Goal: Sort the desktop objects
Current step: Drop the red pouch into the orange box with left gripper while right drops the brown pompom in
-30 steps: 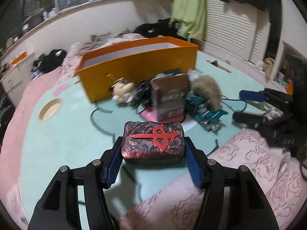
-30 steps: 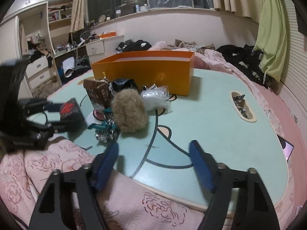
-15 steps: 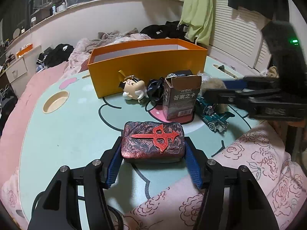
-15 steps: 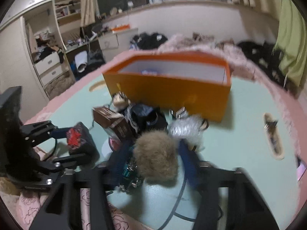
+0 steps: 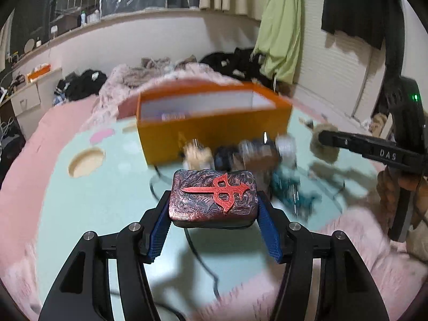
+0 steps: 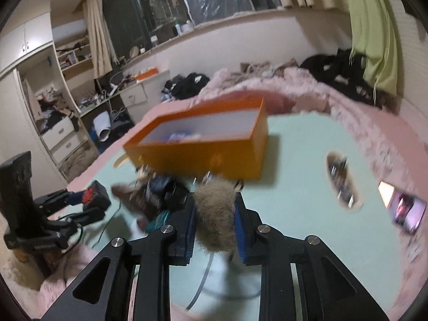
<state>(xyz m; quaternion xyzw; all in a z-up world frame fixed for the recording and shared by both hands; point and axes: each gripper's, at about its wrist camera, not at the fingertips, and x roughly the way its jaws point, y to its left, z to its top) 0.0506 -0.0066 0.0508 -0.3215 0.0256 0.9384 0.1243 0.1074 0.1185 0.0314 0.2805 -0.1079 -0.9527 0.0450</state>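
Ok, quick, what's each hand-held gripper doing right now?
Left hand-held gripper: shut on the red-marked tile block.
Right hand-held gripper: jaws closing, pads already pressing the brown fur ball.

- Tin (image 5: 214,196): dark marbled red-black swirl, raised red emblem.
- Box (image 5: 214,131): orange outside, white inside.
- Fur ball (image 6: 215,218): tan-brown.
- Table (image 5: 107,200): mint green – pink edge.
- Gripper pads (image 5: 270,232): blue.

Matt, swirl-textured case (image 5: 214,196) with raised red emblem; shaggy tan fur pom-pom (image 6: 215,218); smooth orange cardboard box (image 6: 203,151); ribbed blue pads (image 5: 270,231); smooth mint tabletop (image 5: 107,200).
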